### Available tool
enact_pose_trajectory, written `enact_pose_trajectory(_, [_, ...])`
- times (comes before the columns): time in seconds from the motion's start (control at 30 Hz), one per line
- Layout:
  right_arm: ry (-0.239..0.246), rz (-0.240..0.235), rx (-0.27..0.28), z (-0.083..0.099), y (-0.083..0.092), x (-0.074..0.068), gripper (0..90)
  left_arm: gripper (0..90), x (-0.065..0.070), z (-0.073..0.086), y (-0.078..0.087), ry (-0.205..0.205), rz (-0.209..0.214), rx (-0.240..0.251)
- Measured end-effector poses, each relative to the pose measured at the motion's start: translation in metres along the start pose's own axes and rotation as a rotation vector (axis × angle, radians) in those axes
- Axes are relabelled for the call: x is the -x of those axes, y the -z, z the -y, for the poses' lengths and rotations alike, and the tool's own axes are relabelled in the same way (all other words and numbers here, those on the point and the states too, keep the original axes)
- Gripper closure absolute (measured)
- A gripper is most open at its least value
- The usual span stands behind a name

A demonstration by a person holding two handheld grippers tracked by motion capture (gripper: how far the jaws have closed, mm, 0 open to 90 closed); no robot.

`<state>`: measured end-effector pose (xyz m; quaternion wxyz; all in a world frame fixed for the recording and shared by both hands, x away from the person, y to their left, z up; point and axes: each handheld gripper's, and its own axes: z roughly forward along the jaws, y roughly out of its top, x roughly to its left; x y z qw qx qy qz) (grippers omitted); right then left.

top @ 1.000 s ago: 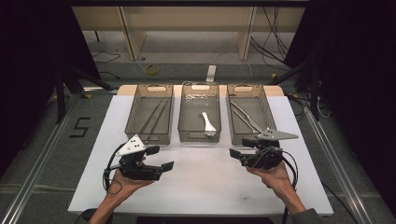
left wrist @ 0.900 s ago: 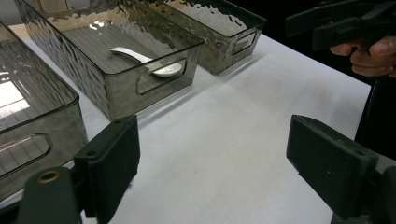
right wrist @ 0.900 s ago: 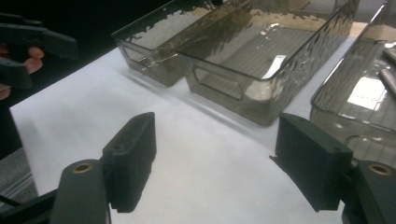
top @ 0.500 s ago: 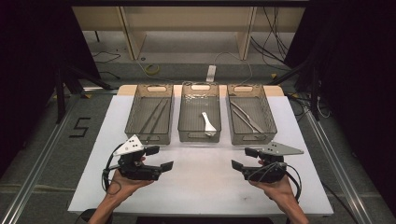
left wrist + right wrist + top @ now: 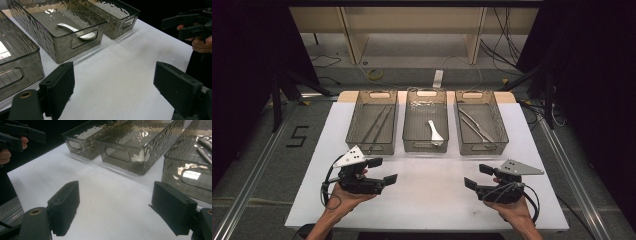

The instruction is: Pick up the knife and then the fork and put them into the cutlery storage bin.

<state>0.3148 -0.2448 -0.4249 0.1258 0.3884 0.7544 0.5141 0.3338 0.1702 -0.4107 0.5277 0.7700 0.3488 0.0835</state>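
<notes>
Three smoky clear bins stand in a row at the table's far side. The left bin [image 5: 371, 148] holds long thin sticks [image 5: 377, 125]. A white spoon [image 5: 434, 132] [image 5: 75, 31] lies in the middle bin [image 5: 424, 146]. Metal utensils [image 5: 477, 127] [image 5: 205, 147] lie in the right bin [image 5: 484, 148]. My left gripper [image 5: 383, 170] [image 5: 115, 87] hovers open over bare table in front of the left bin. My right gripper [image 5: 478, 176] [image 5: 117, 205] is open in front of the right bin; its jaws have just been opening, with nothing between them.
The white table top [image 5: 432, 200] stretches between the two grippers and the bins. Dark floor, metal rails [image 5: 252, 185] and wooden shelf legs [image 5: 354, 35] surround the table. Cables lie on the floor behind it.
The right gripper has drawn back from the right bin toward the near right of the table, and its jaws stand a little wider. The left gripper has kept still.
</notes>
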Motion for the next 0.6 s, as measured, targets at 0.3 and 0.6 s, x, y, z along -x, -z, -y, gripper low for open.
enact_pose_trajectory(0.3, [0.001,0.005,0.009,-0.0002,0.0005,0.0,23.5,16.7,0.0003,-0.0003,-0.0004,0.001,0.003,0.0])
enact_pose_trajectory(0.6, [0.0,0.008,0.012,-0.0006,0.001,0.0005,23.6,16.7,0.0002,-0.0005,-0.0004,0.003,0.002,0.001])
